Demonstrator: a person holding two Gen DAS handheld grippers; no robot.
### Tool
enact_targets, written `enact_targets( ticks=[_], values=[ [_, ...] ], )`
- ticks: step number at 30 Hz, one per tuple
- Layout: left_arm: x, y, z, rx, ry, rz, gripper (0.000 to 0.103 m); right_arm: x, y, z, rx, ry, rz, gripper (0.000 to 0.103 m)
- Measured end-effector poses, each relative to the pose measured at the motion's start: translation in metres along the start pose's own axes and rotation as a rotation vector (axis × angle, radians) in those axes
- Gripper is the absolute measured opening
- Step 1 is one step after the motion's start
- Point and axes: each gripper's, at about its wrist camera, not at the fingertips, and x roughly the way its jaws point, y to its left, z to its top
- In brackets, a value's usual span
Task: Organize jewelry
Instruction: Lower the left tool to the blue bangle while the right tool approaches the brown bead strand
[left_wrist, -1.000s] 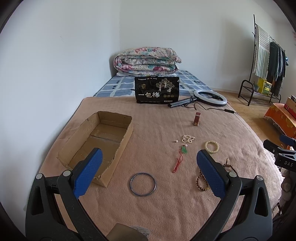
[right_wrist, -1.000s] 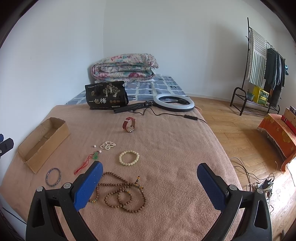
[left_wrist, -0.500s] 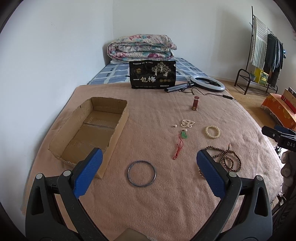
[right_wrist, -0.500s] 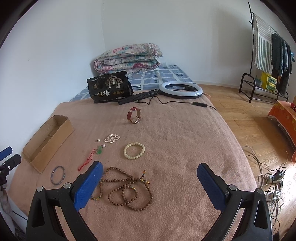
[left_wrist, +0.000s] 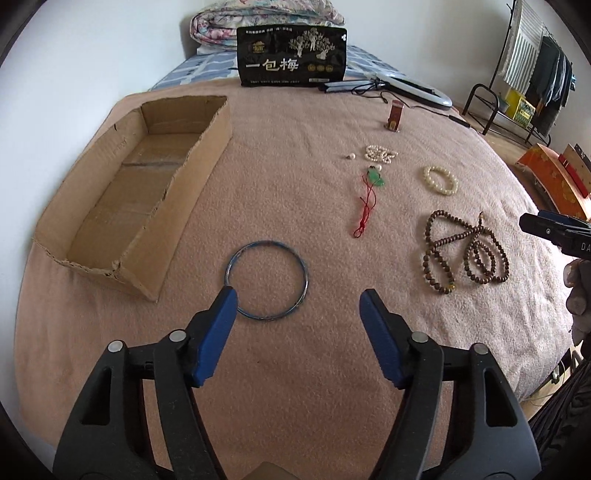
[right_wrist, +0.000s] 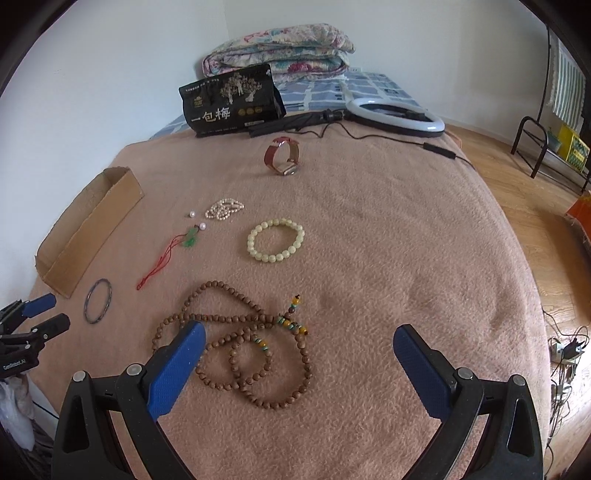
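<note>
nothing is sorted yet: my cardboard box (left_wrist: 122, 192) looks bare. left gripper (left_wrist: 297, 308) gapes wide, unladen, over the blue bangle (left_wrist: 266, 279); right gripper (right_wrist: 299, 345) spread, holding nothing, above the wooden beads (right_wrist: 243, 343). all pieces remain on the blanket (right_wrist: 388, 258).

Left gripper (left_wrist: 297, 301) and right gripper (right_wrist: 299, 341): black plastic clamp arms with triangular cut-outs, silver rivets at the joints, and textured blue pads (right_wrist: 176, 365) lining each finger.
</note>
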Motion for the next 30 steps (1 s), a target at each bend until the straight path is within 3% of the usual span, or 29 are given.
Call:
enact_targets(
  ticks=[5,10,13,26,30],
  values=[
    [0.021,0.002,0.0,0.01,0.038,0.015,0.064,0.017,0.001,-0.003,0.009,0.056,0.011,0.103],
    [0.034,0.02,-0.003,-0.055,0.09,0.019,0.064,0.029,-0.01,-0.006,0.053,0.088,0.001,0.103],
    [0.039,0.026,-0.004,-0.08,0.102,0.025,0.076,0.033,-0.018,-0.008,0.1,0.096,0.016,0.103],
    [0.059,0.031,0.004,-0.11,0.125,0.045,0.084,0.051,-0.009,-0.013,0.109,0.14,0.082,0.103],
    [0.064,0.03,0.005,-0.112,0.125,0.033,0.094,0.057,-0.006,-0.015,0.1,0.154,0.087,0.103]
  ],
)
